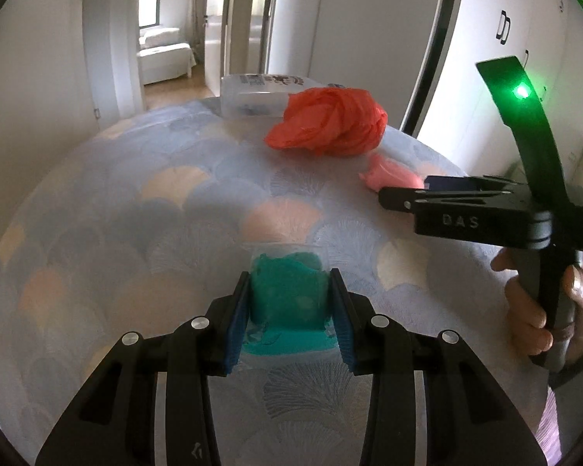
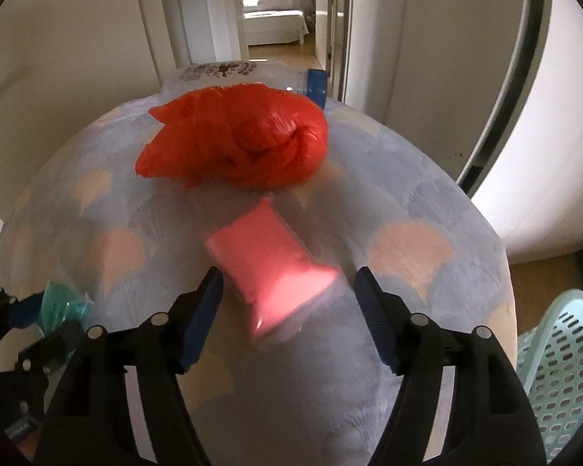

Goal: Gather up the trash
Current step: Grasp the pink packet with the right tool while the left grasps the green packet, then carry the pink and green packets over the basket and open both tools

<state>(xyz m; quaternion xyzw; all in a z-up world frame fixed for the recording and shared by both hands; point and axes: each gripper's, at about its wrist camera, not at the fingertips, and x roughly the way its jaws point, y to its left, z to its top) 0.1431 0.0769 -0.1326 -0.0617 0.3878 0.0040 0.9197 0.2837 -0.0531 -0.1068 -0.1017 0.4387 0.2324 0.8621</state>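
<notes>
Two grippers work over three soft trash items. Leftmost, the left gripper (image 1: 289,312) is clenched on one teal packet (image 1: 287,295), its blue pads pressing both sides. Ahead of it and to its right lies one crumpled red plastic bag (image 1: 328,122), with one clear plastic container (image 1: 252,95) just behind that. The right gripper (image 2: 289,310) is released, jaws standing wide either side of one pink packet (image 2: 270,260) without touching it. Everything rests on a bedspread (image 1: 136,213) printed with pale blue and peach fans. To the right gripper's right stands one mint laundry basket (image 2: 559,365). White walls and one open doorway (image 2: 276,7) lie beyond.
</notes>
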